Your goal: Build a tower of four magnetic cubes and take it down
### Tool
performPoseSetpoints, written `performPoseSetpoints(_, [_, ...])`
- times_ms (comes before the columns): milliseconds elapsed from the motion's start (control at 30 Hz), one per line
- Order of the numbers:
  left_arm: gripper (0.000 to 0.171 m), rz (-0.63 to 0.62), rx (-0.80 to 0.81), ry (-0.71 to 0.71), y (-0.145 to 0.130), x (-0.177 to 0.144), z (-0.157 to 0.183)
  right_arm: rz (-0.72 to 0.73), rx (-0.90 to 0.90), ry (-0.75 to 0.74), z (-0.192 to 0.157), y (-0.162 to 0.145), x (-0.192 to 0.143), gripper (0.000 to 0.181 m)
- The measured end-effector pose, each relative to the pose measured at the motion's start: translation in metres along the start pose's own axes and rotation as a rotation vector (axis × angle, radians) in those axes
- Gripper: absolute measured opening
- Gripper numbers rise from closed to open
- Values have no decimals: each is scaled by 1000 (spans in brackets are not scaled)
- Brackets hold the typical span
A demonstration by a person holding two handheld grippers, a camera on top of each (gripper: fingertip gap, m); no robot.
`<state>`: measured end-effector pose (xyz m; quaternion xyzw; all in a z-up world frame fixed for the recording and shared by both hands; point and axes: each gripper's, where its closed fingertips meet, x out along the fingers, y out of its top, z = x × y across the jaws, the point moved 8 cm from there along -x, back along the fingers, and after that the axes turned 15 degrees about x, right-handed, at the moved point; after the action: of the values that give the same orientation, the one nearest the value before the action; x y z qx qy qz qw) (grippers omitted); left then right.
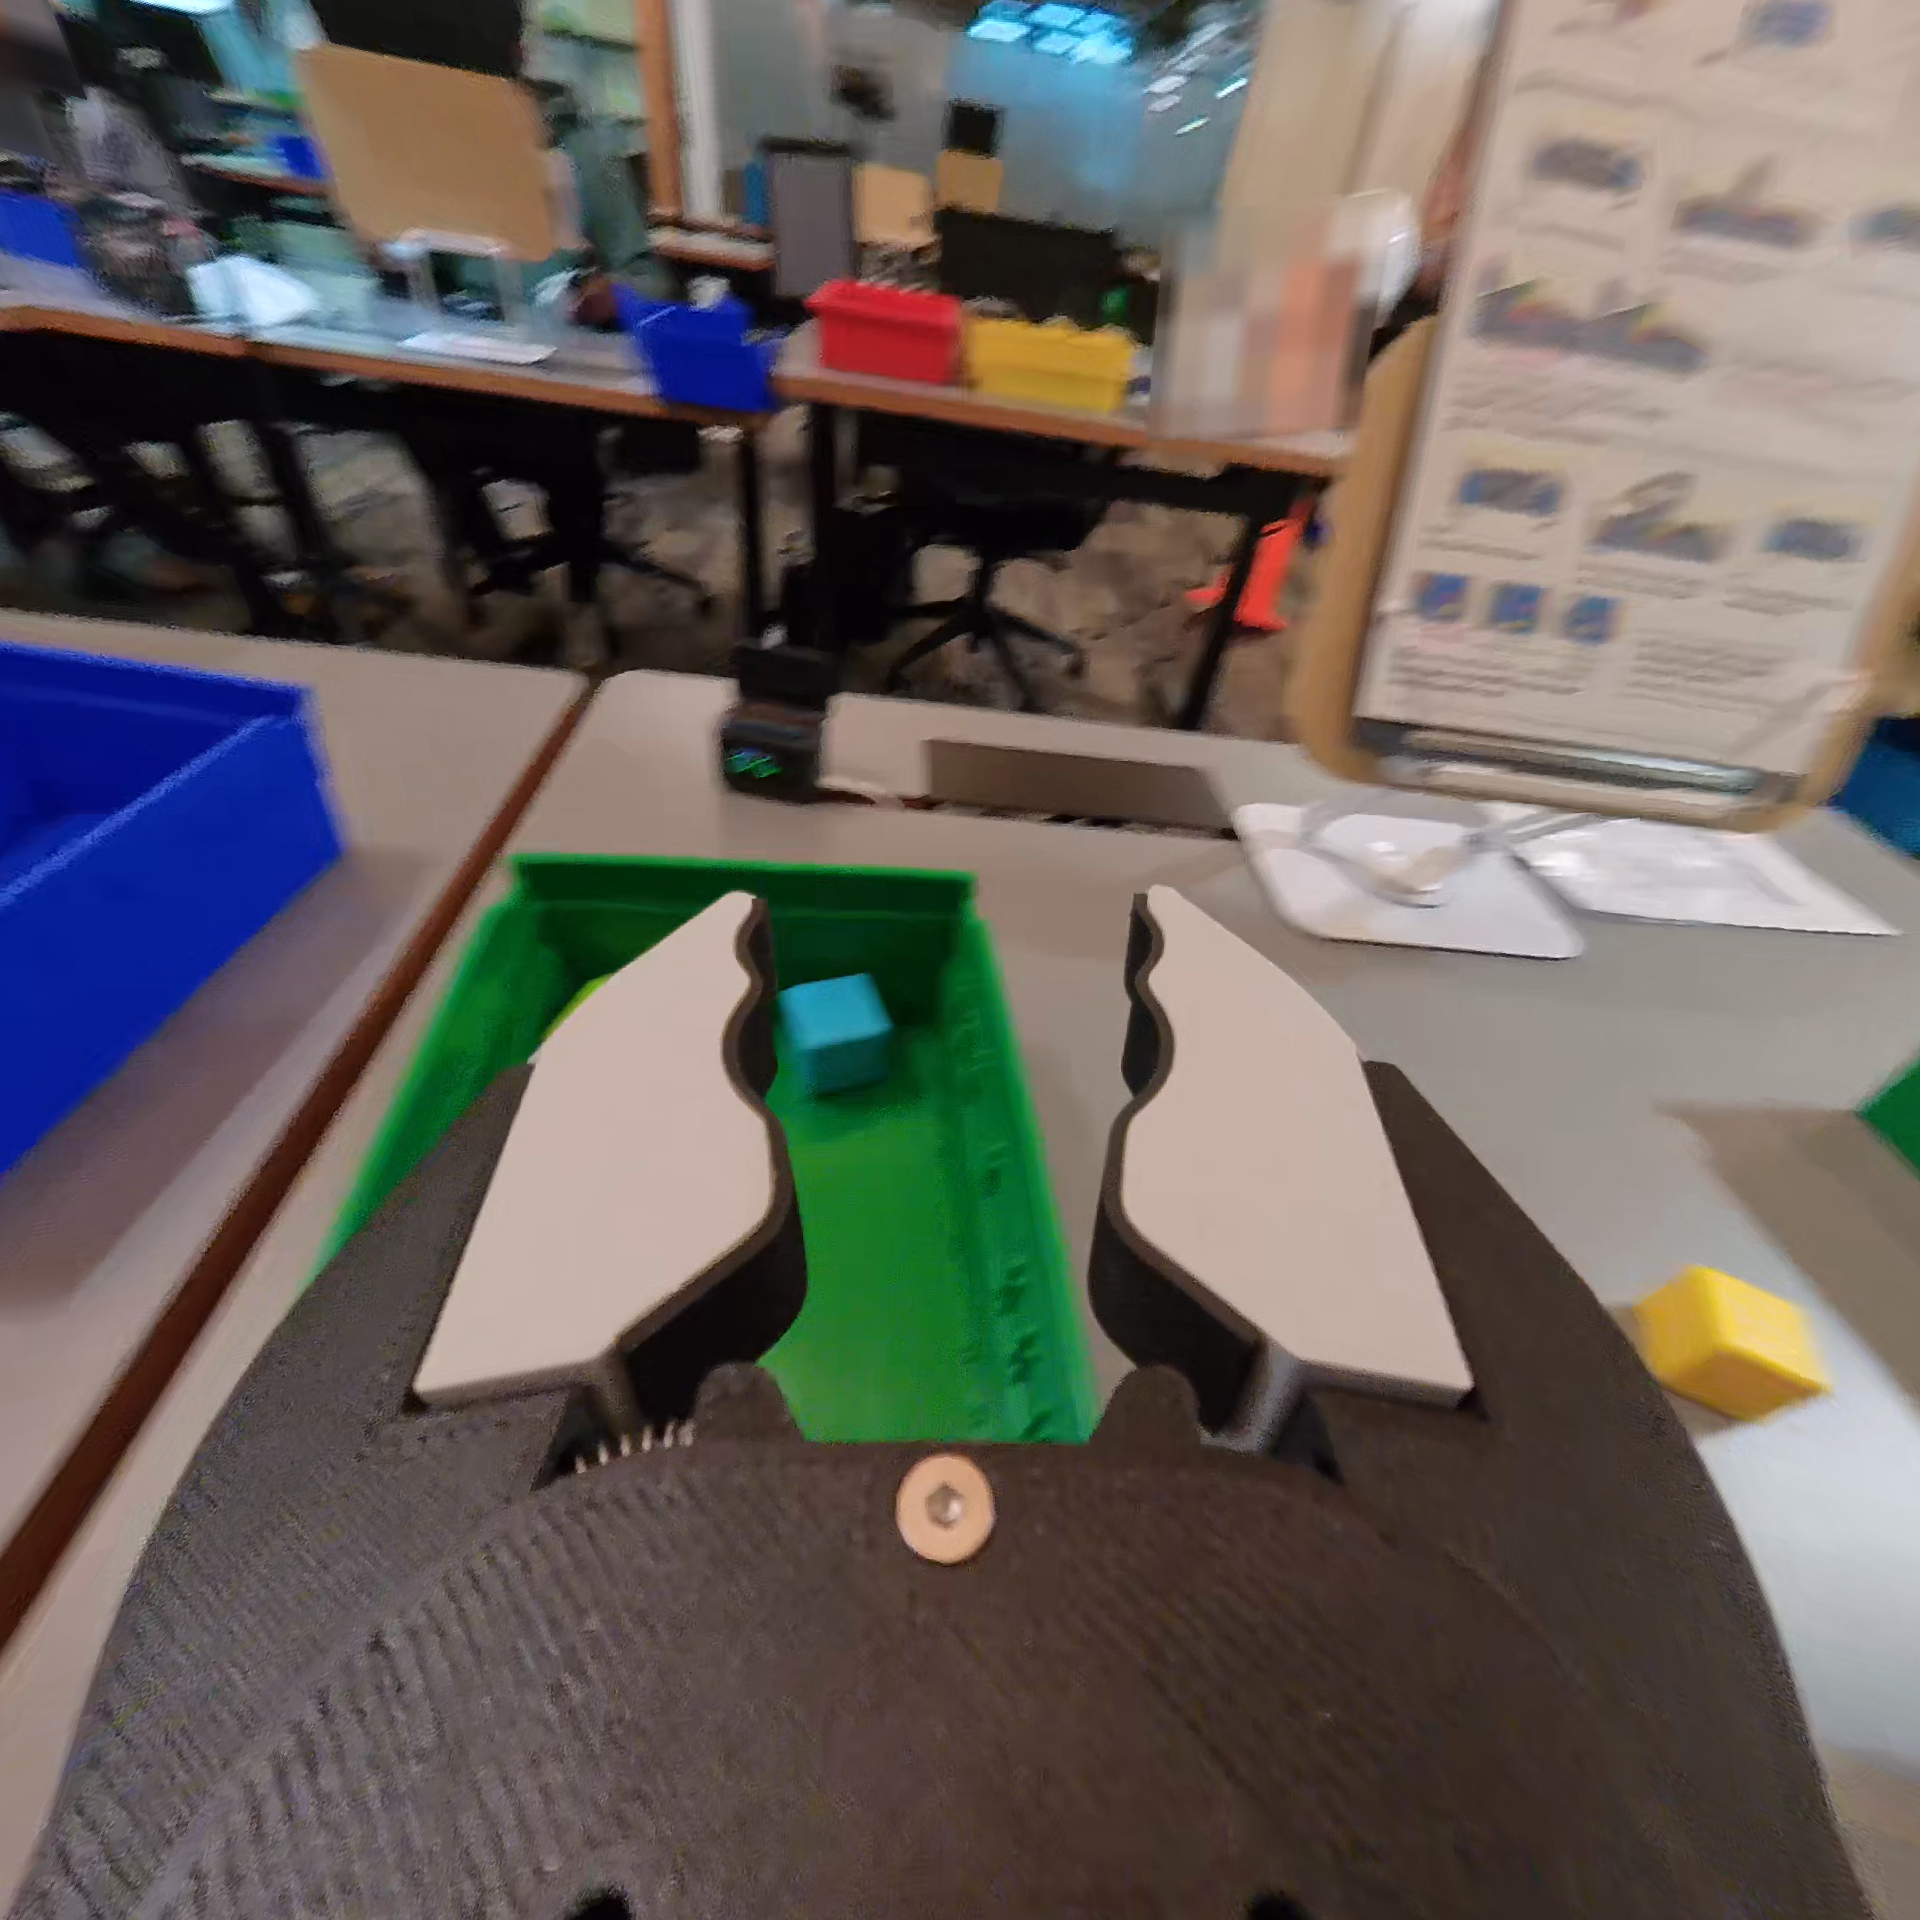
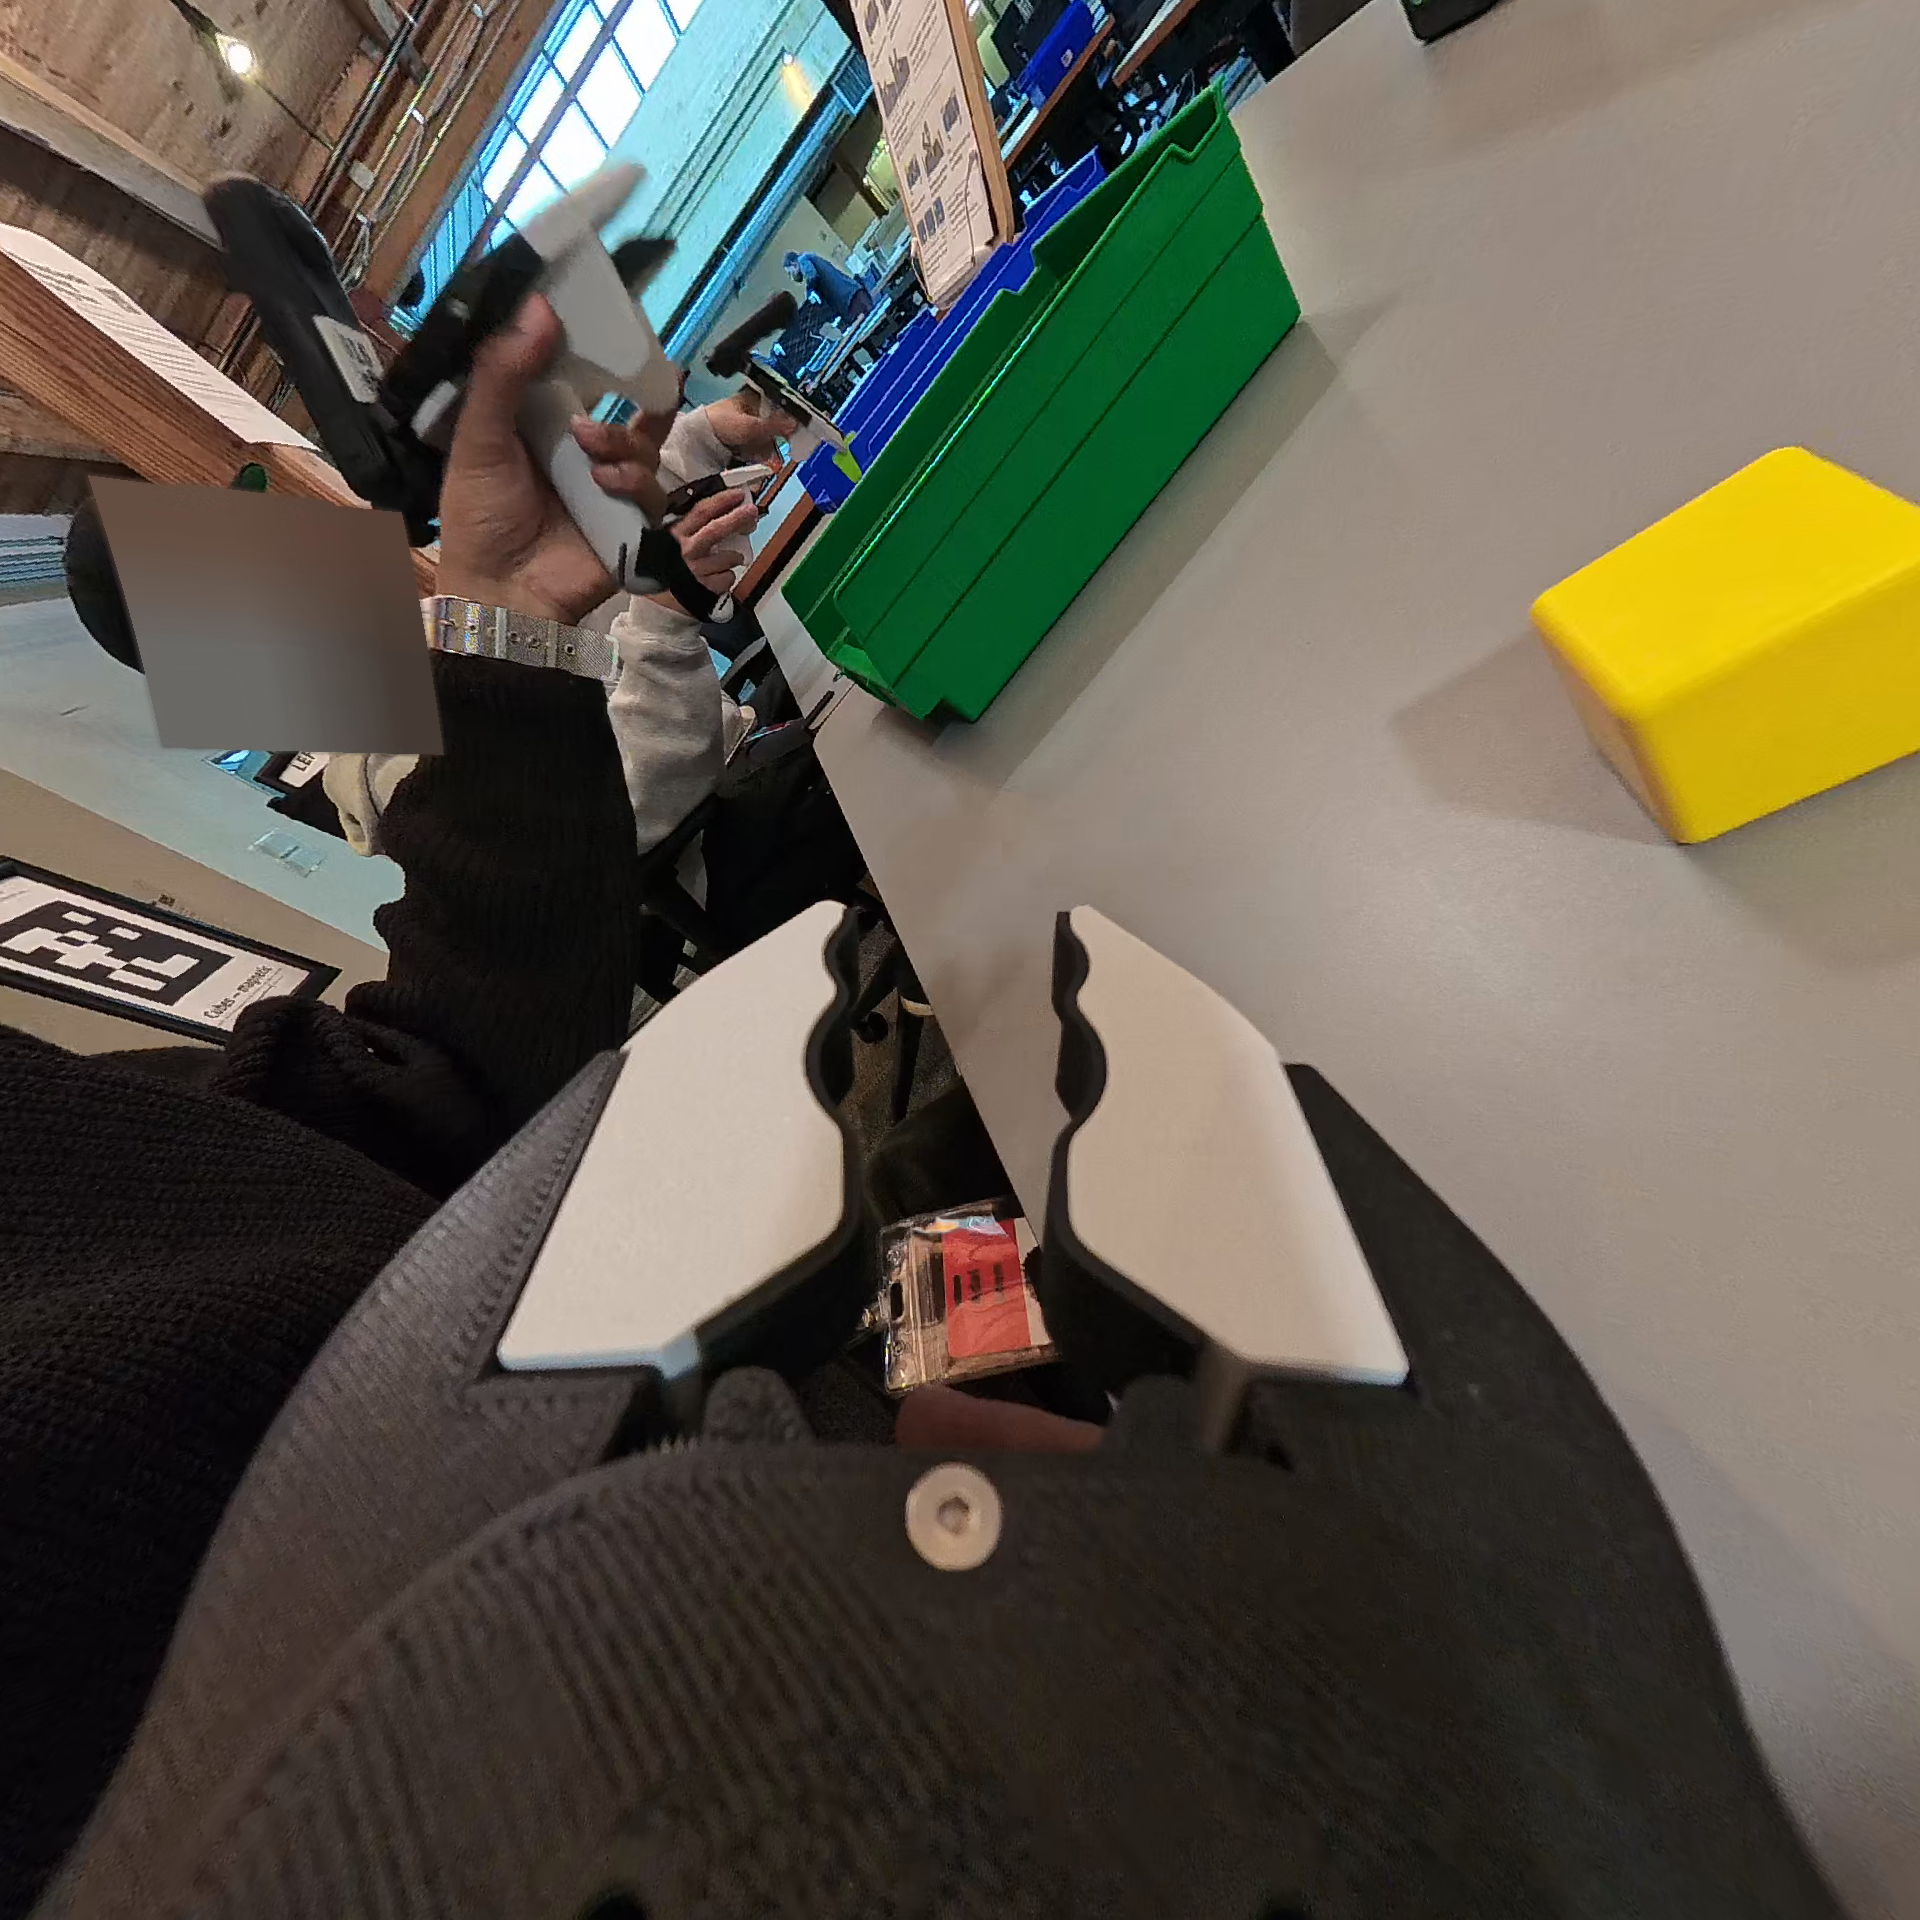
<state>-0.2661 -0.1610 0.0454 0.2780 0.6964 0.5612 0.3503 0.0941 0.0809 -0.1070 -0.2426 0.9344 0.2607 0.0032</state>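
We see a bright green bin [image 1: 488,1023] holding a teal cube [image 1: 836,1031], with a sliver of lime green behind one finger. A yellow cube [image 1: 1730,1341] lies on the matte grey table [image 1: 1558,1091], whose edge is brown. A royal blue bin [image 1: 156,831] sits to the left. Both the left gripper [image 1: 948,940] and the right gripper [image 2: 951,951] have pale grey fingers [image 1: 623,1143] on ribbed black bodies. A person's sleeve [image 2: 520,883] is black knit, beside a black-and-white checkered marker [image 2: 114,951].
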Motion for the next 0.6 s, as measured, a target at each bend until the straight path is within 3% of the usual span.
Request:
performPoseSetpoints(133, [68, -184, 41, 162, -32, -6, -42, -9, 0, 2, 0, -2, 2, 36])
performPoseSetpoints(233, [69, -316, -2, 131, -65, 2, -56, -21, -8, -2, 0, -3, 5, 36])
performPoseSetpoints(400, [69, -499, -39, 70, -113, 30, -50, -33, -17, -10, 0, -4, 7, 36])
performPoseSetpoints(600, [70, -681, 112, 133, -132, 53, -39, -15, -16, -27, 2, -5, 1, 36])
